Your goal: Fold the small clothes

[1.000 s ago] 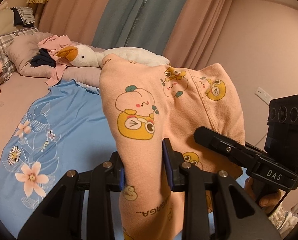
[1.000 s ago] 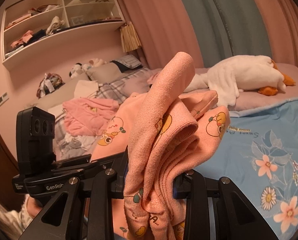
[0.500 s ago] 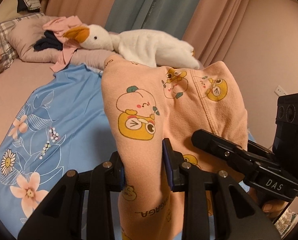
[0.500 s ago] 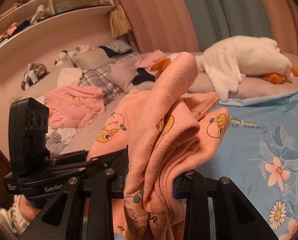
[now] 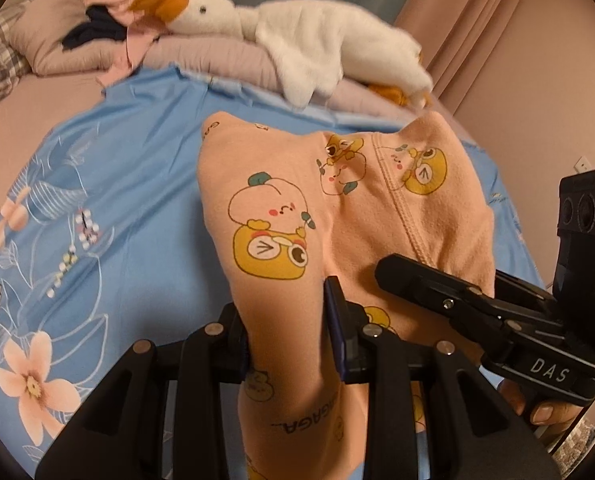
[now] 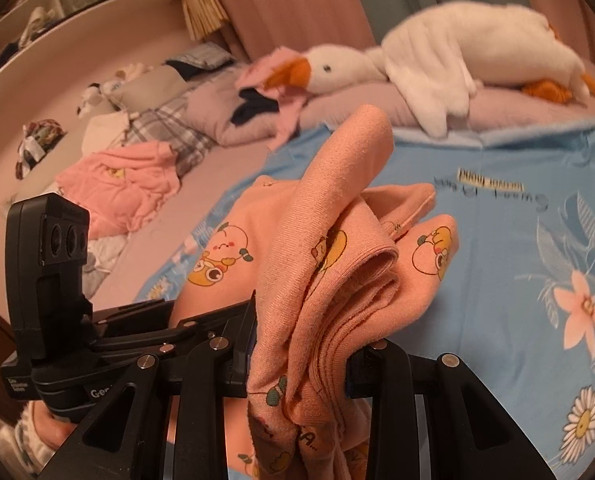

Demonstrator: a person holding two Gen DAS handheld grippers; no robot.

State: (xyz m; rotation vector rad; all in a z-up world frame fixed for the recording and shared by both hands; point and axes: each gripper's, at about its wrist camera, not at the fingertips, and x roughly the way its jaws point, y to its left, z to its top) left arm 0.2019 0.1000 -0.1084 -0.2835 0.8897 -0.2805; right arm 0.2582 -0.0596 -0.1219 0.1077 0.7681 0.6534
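Here a peach printed garment (image 5: 297,216) is clamped at centre frame by the left gripper (image 5: 287,332), jaws closed on fabric. Bunched folds are pinched likewise by the right gripper (image 6: 299,352), above the blue floral sheet (image 6: 517,240). A plush goose (image 5: 297,36) is seen along the upper frame.

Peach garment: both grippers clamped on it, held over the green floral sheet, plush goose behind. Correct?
One error: the sheet is blue with flowers, not green, as the left wrist view shows. Otherwise right: left gripper and right gripper both clamp the peach garment, plush goose behind.

Peach cartoon-print garment (image 5: 289,208), blue floral sheet (image 5: 109,200)
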